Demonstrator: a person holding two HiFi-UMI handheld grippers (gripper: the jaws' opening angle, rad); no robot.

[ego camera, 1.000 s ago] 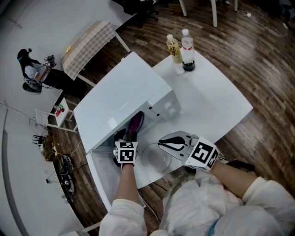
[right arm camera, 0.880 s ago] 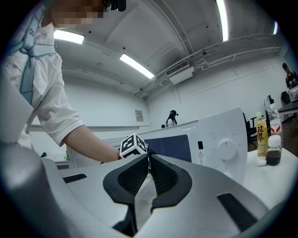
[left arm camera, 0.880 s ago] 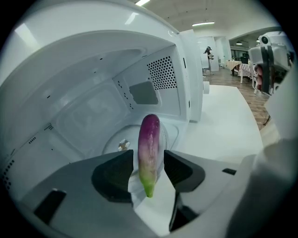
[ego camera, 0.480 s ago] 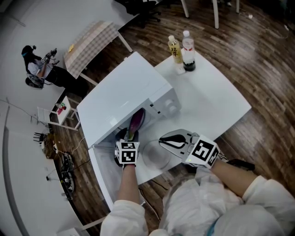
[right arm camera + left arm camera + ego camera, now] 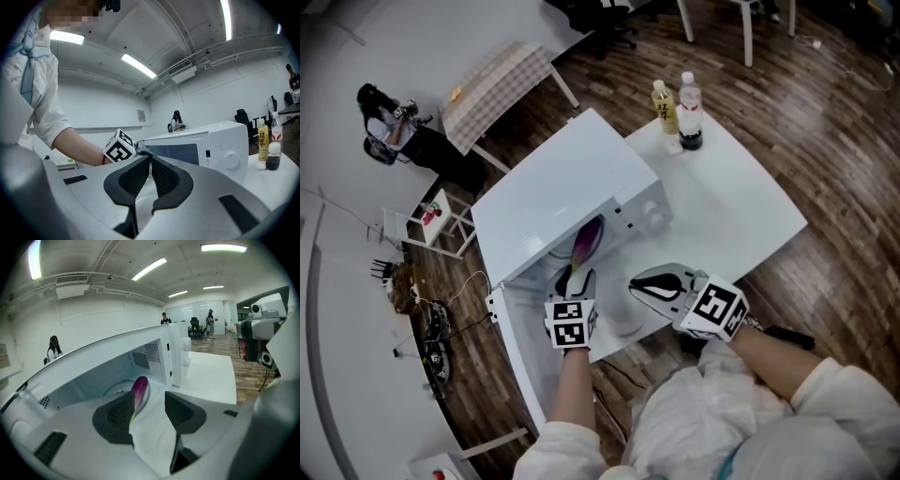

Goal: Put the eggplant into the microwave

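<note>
Inside the open microwave (image 5: 572, 202), on the round glass turntable (image 5: 112, 389): the eggplant (image 5: 588, 240), purple, greenish stem end nearest the opening, gripped by nothing. Sits toward the right side of the cavity, close to the control panel (image 5: 645, 217) with its two dials. Just in front of the opening, the left tool (image 5: 575, 279), pointed into the cavity and tilted downward, jaws standing well apart with only air between them. In the left gripper view, lines up so that the eggplant shows past the inner edge of the left-hand jaw, clear of both pads. Beside it to the right, the right tool (image 5: 635, 284), held level over the near edge of the white counter (image 5: 741, 206), jaws brought together, pads all but touching, clamped on nothing. Faces the left hand's marker cube (image 5: 120, 146) and the microwave front in the right gripper view. At the left of the oven, the door (image 5: 517, 356) swung wide open. At the far corner of the counter, well apart from both tools, two upright bottles just beside each other: yellow bottle (image 5: 664, 105), clear bottle (image 5: 690, 108) with a red label. Beyond, across the dark wooden floor (image 5: 825, 112), a table (image 5: 492, 89) under a checked cloth and a seated person (image 5: 389, 131) by the wall
</note>
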